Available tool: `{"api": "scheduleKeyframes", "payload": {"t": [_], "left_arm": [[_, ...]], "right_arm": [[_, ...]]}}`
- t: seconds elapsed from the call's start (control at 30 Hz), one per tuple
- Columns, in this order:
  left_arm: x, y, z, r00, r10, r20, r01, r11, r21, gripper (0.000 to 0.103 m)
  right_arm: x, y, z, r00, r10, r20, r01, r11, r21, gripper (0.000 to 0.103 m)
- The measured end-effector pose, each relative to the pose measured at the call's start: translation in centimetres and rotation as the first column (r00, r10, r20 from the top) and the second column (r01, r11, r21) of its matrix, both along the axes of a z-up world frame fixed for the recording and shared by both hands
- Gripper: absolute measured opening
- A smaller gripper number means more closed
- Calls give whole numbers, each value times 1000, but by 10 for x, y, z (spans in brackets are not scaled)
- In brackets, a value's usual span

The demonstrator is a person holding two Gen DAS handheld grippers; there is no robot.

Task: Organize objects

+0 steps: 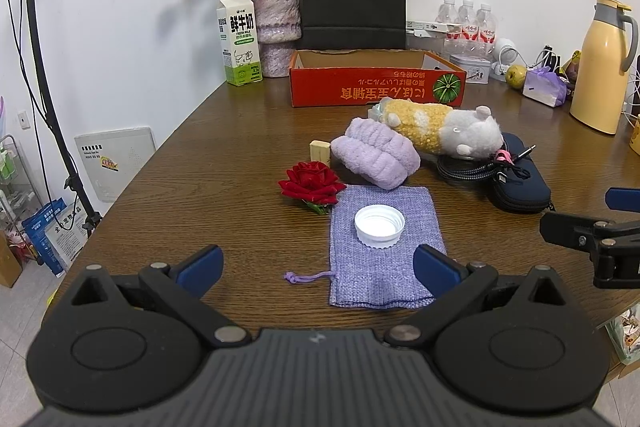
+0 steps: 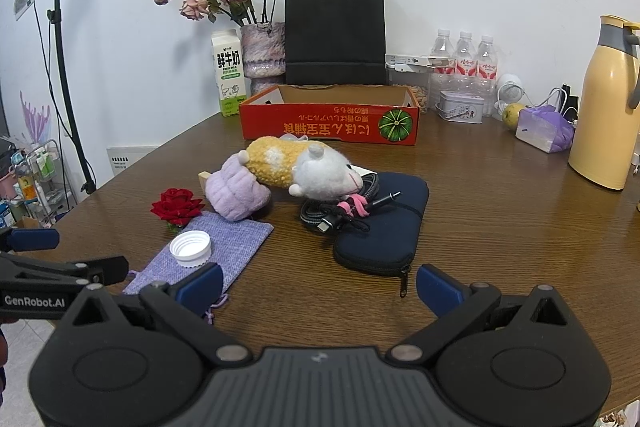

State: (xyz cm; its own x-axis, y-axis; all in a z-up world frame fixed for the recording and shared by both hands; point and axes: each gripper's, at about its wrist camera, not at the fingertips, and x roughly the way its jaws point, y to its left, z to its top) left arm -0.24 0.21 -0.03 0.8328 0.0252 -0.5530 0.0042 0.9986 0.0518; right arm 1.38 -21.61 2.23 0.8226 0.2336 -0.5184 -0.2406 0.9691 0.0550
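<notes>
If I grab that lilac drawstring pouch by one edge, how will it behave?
The pouch looks like thin woven cloth lying flat, so it will probably droop. The white cap resting loose on it would likely slide off, then perhaps roll.

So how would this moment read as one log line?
left tool: open, empty | right tool: open, empty | white cap: on purple pouch | red box: empty
</notes>
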Motion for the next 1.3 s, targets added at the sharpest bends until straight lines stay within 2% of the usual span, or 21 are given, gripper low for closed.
{"api": "scheduleKeyframes", "payload": {"t": [1.3], "left_arm": [[-3, 0, -3, 1000, 1, -5, -1, 1000, -2, 103]], "right_arm": [[-3, -1, 0, 1000, -1, 3, 1, 1000, 0, 103]]}}
